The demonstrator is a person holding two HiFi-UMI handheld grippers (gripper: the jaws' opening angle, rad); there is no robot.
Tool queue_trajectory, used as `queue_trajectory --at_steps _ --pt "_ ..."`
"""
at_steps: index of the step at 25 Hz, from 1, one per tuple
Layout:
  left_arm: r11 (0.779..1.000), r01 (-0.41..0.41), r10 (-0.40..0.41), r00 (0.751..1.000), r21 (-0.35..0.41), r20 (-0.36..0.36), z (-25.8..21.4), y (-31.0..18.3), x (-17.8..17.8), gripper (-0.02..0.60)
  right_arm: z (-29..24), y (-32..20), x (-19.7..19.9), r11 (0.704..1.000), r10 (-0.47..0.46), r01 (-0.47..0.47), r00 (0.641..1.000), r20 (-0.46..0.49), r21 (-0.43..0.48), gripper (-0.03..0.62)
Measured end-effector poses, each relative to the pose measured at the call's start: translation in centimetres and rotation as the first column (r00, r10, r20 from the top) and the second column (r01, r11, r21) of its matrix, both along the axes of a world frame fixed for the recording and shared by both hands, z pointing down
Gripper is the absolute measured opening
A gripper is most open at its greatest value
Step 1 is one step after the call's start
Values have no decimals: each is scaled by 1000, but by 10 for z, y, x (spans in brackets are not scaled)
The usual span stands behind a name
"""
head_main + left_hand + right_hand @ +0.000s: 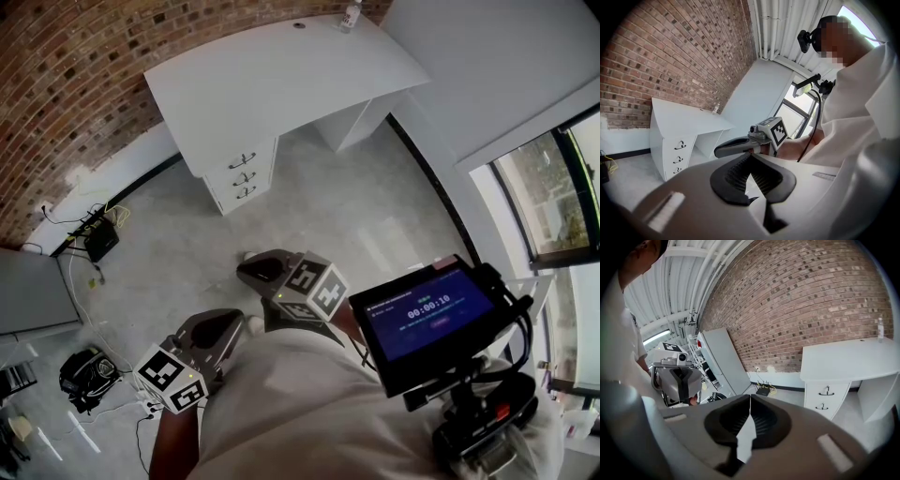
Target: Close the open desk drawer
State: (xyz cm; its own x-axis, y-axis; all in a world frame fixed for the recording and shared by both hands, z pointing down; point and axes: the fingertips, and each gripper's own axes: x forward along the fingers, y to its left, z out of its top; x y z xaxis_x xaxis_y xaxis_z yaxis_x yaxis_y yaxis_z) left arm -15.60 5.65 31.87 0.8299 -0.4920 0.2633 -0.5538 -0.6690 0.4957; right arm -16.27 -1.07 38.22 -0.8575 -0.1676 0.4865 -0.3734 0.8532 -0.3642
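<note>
A white desk stands against the brick wall, well ahead of me. Its drawer stack has three dark handles; the drawer stack also shows in the left gripper view and the drawer stack in the right gripper view. From here the drawer fronts look nearly flush, and I cannot tell which one is open. My left gripper and right gripper hang close to my body, far from the desk. The left gripper and the right gripper are each shut, tips touching, with nothing held.
A clear bottle stands on the desk's far corner. A grey cabinet is at the left. A power strip with cables lies by the wall, and a black bag on the floor. Windows line the right. A timer screen hangs at my chest.
</note>
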Motion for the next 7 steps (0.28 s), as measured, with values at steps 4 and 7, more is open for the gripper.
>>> queue_trajectory --at_steps 4,7 --pt "1000 -1 1 1000 -5 3 1 -1 3 6 2 0 2 1000 -2 2 1000 -6 0 7" --pt "1000 -3 3 1000 -7 5 2 -2 6 5 5 -1 5 1000 -3 3 1000 -11 5 6"
